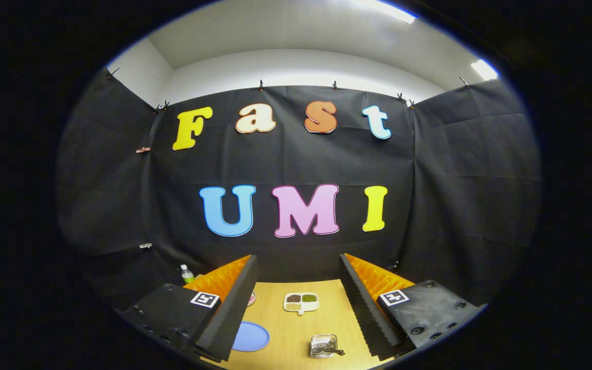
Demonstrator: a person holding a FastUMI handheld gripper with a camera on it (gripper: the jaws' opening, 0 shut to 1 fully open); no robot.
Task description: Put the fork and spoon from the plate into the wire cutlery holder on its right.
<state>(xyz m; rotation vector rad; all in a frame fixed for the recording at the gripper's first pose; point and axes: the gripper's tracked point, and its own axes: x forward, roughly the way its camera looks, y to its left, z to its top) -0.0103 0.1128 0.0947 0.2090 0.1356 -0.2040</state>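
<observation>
My gripper (297, 259) hangs open above a wooden table (285, 321), its fingers wide apart with nothing between them. A blue plate (252, 336) lies on the table by the left finger, which hides part of it; the part I see is bare. To the plate's right sits the wire cutlery holder (322, 345), low between the fingers and nearer the right one. Dark cutlery (333, 351) lies in it, with one end poking out on its right side. I cannot tell fork from spoon at this size.
A white divided dish (301, 302) with beans and grains sits further back on the table. A small pinkish dish (251, 298) peeks out beside the left finger. A green bottle (187, 274) stands at the far left.
</observation>
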